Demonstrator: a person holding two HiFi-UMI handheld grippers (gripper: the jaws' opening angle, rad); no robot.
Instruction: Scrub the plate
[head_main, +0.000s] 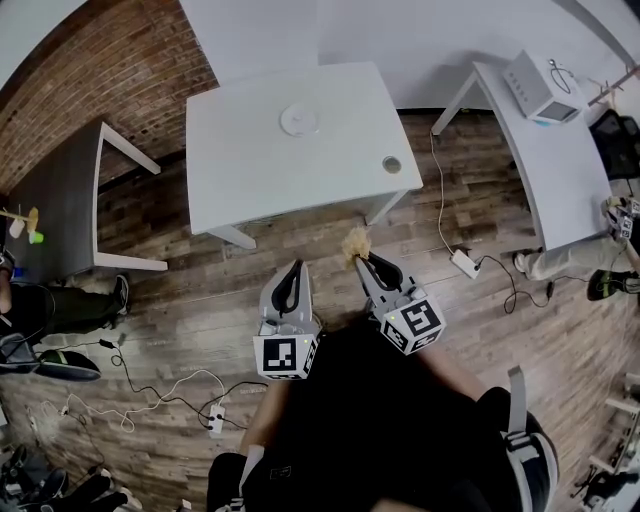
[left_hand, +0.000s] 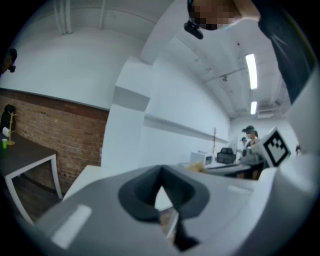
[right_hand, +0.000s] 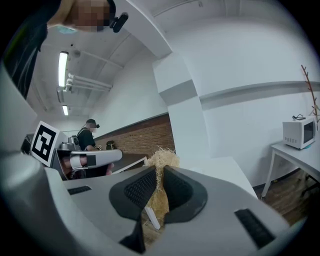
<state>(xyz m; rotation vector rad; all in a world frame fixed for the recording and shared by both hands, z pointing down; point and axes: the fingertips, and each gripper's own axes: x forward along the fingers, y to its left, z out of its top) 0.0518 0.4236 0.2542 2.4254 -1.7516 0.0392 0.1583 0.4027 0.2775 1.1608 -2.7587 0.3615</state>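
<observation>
Hovering short of the counter (head_main: 230, 150), the left claw (head_main: 296, 268) was clenched on nothing. The plate (head_main: 300, 120) sat well ahead, near the counter's far edge: small, hard, likely slick and apt to skid unless steadied at its rim. The right claw (head_main: 363, 263) gripped a straw-coloured scrubber (head_main: 354, 243), light and springy by its look, best pinched low at its waist.

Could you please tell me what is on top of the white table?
The white rectangular table carries a round white plate toward its far edge and a small round greyish object near its right corner. Its underside is hidden.
</observation>
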